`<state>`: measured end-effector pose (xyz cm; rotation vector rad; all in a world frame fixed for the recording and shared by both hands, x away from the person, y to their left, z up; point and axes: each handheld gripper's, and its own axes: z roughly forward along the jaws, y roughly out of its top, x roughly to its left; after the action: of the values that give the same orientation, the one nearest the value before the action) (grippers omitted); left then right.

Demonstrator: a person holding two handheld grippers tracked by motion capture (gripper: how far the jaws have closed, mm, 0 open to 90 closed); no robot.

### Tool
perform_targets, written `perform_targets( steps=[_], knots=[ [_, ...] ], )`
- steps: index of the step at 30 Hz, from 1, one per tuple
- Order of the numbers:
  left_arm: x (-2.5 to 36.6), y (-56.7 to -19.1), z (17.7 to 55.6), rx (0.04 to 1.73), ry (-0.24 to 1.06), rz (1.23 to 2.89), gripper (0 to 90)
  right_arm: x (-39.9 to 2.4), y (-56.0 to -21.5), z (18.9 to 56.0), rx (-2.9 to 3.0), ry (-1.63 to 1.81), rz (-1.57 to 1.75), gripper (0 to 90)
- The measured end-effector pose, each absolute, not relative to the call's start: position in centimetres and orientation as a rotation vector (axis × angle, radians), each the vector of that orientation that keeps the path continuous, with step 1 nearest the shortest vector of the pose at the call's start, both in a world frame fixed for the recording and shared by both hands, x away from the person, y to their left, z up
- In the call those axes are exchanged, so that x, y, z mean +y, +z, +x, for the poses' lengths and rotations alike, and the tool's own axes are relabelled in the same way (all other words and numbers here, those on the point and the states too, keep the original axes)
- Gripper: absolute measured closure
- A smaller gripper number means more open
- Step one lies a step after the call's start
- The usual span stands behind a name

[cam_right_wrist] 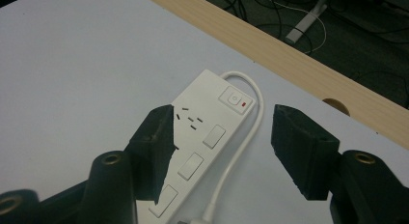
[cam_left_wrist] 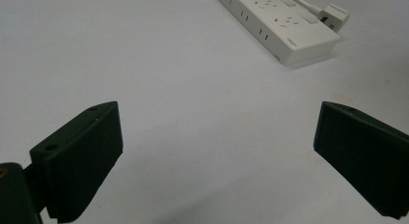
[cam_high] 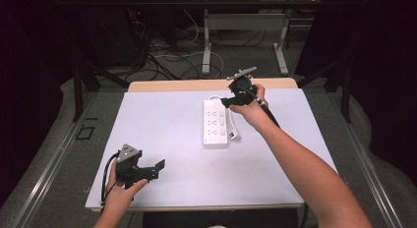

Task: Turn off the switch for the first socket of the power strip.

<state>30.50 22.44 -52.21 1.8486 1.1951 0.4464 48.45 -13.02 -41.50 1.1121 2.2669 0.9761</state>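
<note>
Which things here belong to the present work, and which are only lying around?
In the work:
- white power strip, with its cable and plug
- right gripper, jaws apart above the strip

Not in the work:
- left gripper, open near the table's front edge
- cables on the floor

white table cover (cam_high: 162,125) – wooden edge (cam_high: 177,85) – floor cables (cam_high: 167,56) beyond.

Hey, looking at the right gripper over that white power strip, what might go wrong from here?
1. The right gripper hangs open above the power strip; coming down, one pad might press the power button or a rocker switch by accident.
2. The white cable runs between the jaws beside the strip and could get pinched or dragged.
3. The left gripper rests far away, so nothing steadies the strip; it may slide.
</note>
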Motion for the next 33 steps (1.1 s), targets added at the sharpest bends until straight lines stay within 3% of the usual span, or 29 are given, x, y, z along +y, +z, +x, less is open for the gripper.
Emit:
perform_targets(
  steps=[33],
  knots=[
    [22.4,-52.3,30.6,1.194,0.437,1.842,3.5,-12.4,-44.7,51.8,2.224,0.902,1.224,44.5]
  ],
)
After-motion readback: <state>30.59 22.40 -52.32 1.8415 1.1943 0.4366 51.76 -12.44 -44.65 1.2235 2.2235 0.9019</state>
